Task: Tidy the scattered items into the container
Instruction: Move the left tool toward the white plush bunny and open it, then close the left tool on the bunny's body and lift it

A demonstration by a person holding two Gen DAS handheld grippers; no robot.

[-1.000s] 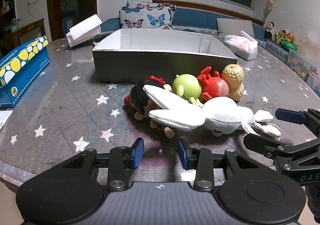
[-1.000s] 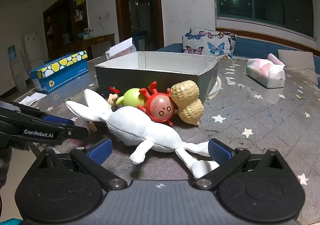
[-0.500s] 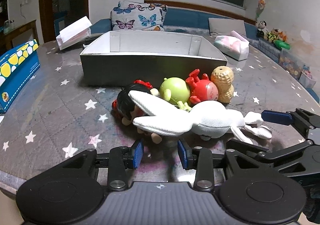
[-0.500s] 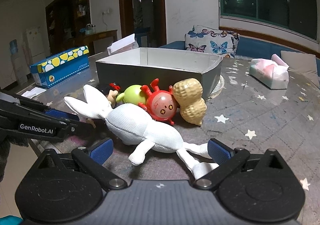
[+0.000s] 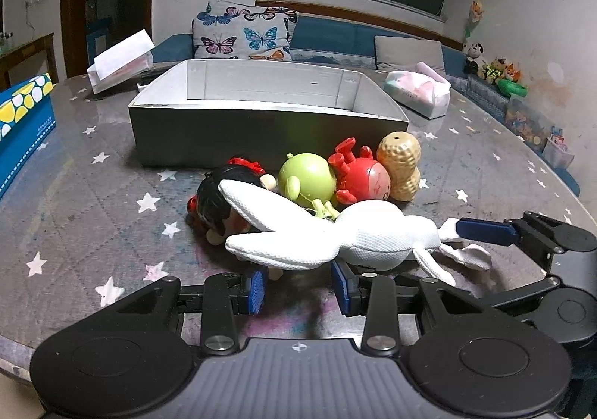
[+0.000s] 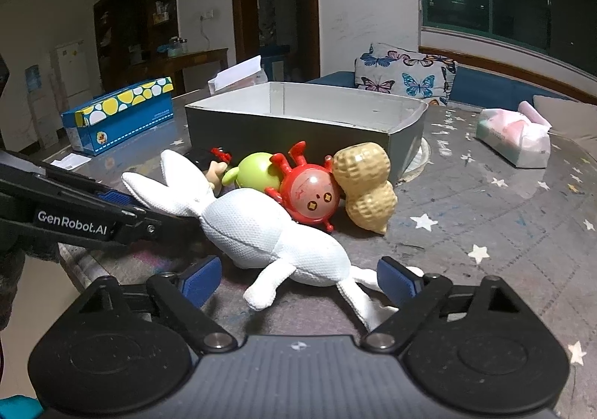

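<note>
A white plush rabbit (image 5: pixel 373 236) (image 6: pixel 268 236) lies on its side on the starred table, in front of a pile of toys. Behind it are a black-haired doll (image 5: pixel 212 202), a green round toy (image 5: pixel 308 176), a red crab toy (image 5: pixel 363 180) and a peanut toy (image 5: pixel 399 165). An empty grey box (image 5: pixel 261 131) (image 6: pixel 283 135) stands just behind them. My left gripper (image 5: pixel 298 288) is open, its tips just short of the rabbit's ear. My right gripper (image 6: pixel 298 279) is closing, with the rabbit's legs between its jaws; the pads are not pressing on them.
A blue box with yellow dots (image 5: pixel 22 120) (image 6: pixel 119 116) sits at the left of the table. A tissue pack (image 5: pixel 418 94) (image 6: pixel 515 139) lies at the back right, and a white paper carton (image 5: pixel 119 61) behind the grey box. The table's near edge runs under both grippers.
Both grippers have edged closer to the rabbit. The right gripper's jaws have narrowed around its legs. The left gripper's jaws keep the same gap.
</note>
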